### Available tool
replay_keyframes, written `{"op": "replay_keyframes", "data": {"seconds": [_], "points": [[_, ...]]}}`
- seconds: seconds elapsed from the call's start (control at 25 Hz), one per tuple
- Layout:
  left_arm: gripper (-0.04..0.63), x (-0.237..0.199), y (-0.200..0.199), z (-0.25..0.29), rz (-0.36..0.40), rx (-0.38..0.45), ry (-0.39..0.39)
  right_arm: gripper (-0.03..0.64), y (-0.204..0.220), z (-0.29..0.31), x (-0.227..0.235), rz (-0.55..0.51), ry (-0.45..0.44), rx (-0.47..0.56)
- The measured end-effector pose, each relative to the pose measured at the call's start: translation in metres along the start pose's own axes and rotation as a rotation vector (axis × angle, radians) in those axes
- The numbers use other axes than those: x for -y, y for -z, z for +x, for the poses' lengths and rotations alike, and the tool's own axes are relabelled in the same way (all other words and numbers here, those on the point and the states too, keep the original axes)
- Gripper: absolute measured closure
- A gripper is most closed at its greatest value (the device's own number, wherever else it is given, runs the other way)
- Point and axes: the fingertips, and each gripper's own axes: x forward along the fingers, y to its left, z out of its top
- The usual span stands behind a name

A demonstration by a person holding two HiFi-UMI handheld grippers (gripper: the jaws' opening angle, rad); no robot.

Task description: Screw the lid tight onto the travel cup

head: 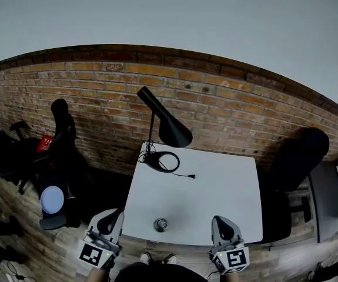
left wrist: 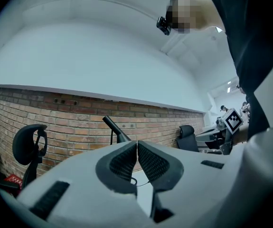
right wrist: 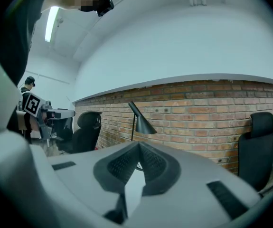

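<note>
The travel cup (head: 160, 224), small and metallic and seen from above, stands near the front edge of the white table (head: 216, 187). I cannot make out its lid separately. My left gripper (head: 116, 212) hovers at the table's front left corner, to the left of the cup, with its jaws shut and nothing between them. To the right of the cup, my right gripper (head: 218, 218) sits over the front edge, also shut and empty. In the left gripper view the left gripper (left wrist: 136, 144) has its pads pressed together. The right gripper (right wrist: 139, 146) shows the same in its own view. The cup is hidden in both gripper views.
A black desk lamp (head: 167, 125) stands at the table's back left with its coiled cable (head: 163, 161). Behind the table is a brick wall (head: 227, 98). Black office chairs stand at the left (head: 63, 128) and the right (head: 301, 151). A second person (right wrist: 28, 87) stands far off.
</note>
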Motion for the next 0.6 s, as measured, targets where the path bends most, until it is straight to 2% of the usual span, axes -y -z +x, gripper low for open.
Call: {"op": "replay_keyframes", "data": {"seconds": [0.6], "points": [[0.565, 0.0045, 0.009, -0.0038, -0.015, -0.025, 0.01, 0.604, -0.0005, -0.0062, -0.009, -0.024, -0.011, -0.01]]}}
